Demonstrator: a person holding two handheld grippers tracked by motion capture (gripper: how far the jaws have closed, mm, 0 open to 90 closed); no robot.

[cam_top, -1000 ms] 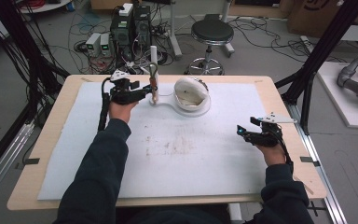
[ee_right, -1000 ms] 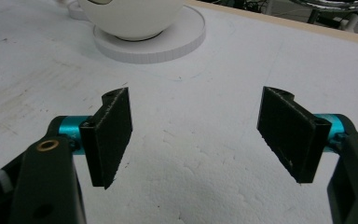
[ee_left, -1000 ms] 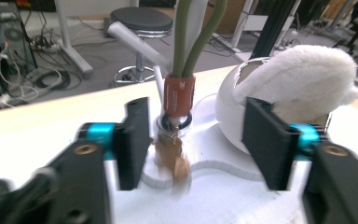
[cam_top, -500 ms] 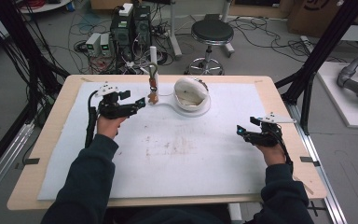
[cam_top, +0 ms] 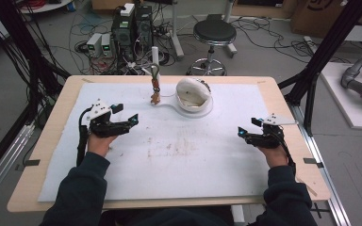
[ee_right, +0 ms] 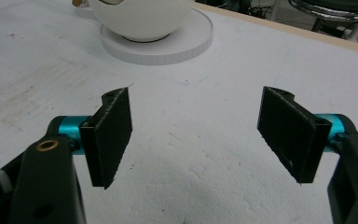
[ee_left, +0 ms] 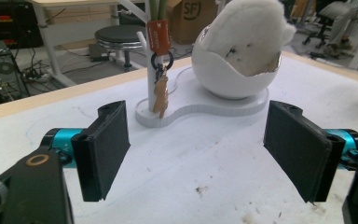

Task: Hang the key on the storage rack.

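High view, counts: two grippers are seen, the left gripper (cam_top: 131,121) and the right gripper (cam_top: 242,133); one white stand (cam_top: 169,103), one keychain (cam_top: 155,87), one egg-shaped bowl (cam_top: 192,92).
High view, place: the keychain is hung on the stand's upright post at the far middle of the white mat (cam_top: 179,165), the bowl just beside it on the same base.
High view, change: the left gripper, seen at the post a second ago, has been drawn back to the left and nearer the person, well apart from the keychain; its jaws have just been opening, with nothing between them. The right gripper is unmoved.
Left gripper view, jaws: spread wide and empty over the mat.
Left gripper view, materials: an orange tag, a black ring and a small tan figure are made out on the keychain (ee_left: 159,70); the bowl (ee_left: 235,51) is smooth, jagged-rimmed and lined with white fluff.
Right gripper view, jaws: held wide, nothing gripped; the pads are flat, black and finely textured.
Right gripper view, surface: the mat (ee_right: 205,140) is pitted like foam and faintly stained.
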